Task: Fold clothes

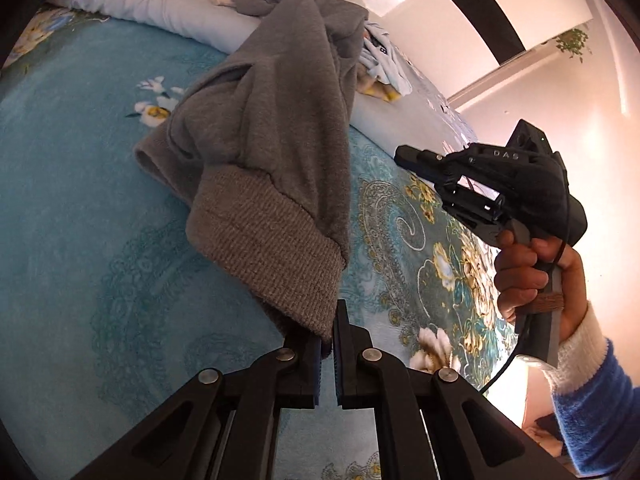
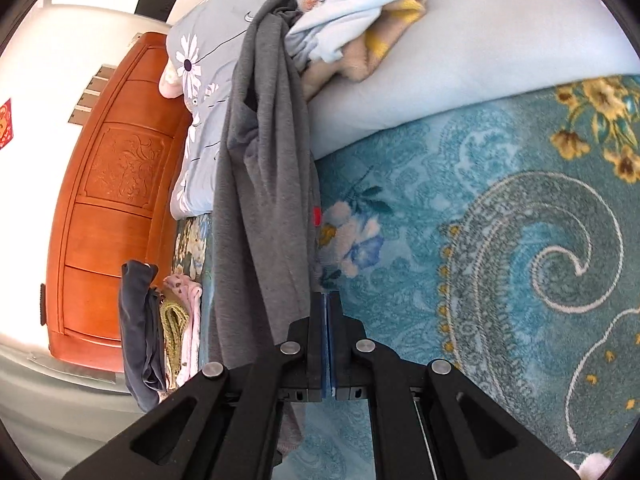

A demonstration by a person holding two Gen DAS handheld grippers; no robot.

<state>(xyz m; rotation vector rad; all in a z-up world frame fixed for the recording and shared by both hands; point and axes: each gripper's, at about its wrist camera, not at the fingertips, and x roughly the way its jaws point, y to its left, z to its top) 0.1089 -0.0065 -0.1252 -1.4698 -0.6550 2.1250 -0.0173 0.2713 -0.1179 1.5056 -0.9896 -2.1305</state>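
A grey sweatshirt [image 1: 276, 128] with a ribbed hem hangs over the teal floral blanket [image 1: 80, 200]. My left gripper [image 1: 329, 340] is shut on the ribbed hem's corner and holds it up. The right gripper shows in the left wrist view [image 1: 404, 156], held by a hand at the right, apart from the cloth there. In the right wrist view the grey sweatshirt [image 2: 264, 184] hangs stretched to the left of my right gripper [image 2: 326, 300], whose blue pads are pressed together; whether cloth is between them I cannot tell.
A pale blue quilt [image 2: 460, 60] lies along the far side of the bed, with a heap of light blue and yellow clothes [image 2: 360, 12] on it. A wooden headboard [image 2: 108, 200] stands at the left. Dark and pink garments [image 2: 156, 328] hang at the bed's edge.
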